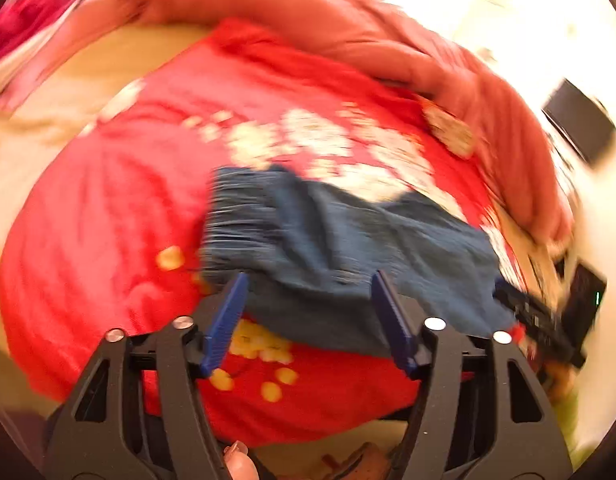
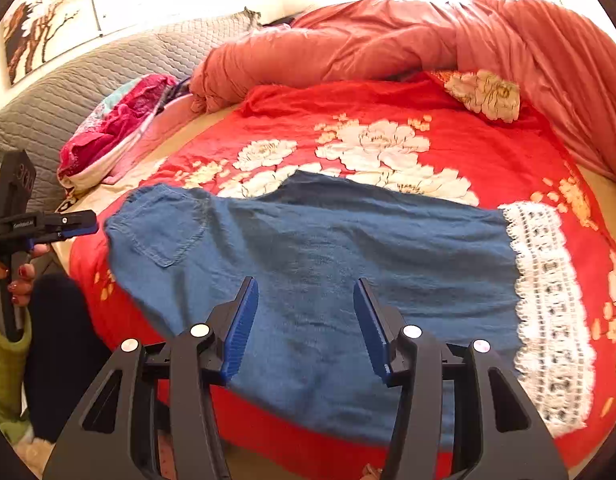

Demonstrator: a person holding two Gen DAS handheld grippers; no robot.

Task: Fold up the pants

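The blue pants [image 2: 308, 264] lie folded flat on the red floral bedspread [image 2: 488, 152]. Both the left gripper [image 1: 308, 320] and right gripper [image 2: 305, 320] hover open, holding nothing; the next grasp should pinch one edge squarely.

Bright bedroom: grey quilted headboard [image 2: 67, 92], blossom wall picture [image 2: 39, 28], perhaps a window behind.

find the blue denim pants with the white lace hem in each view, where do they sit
Left wrist view: blue denim pants lie centre to lower right, blurred, just beyond the jaws; the lace hem cannot be made out.
Right wrist view: the pants fill the centre, pocket at left, white lace hem at right.
Shared landmark: the red bedspread with white flowers under them.
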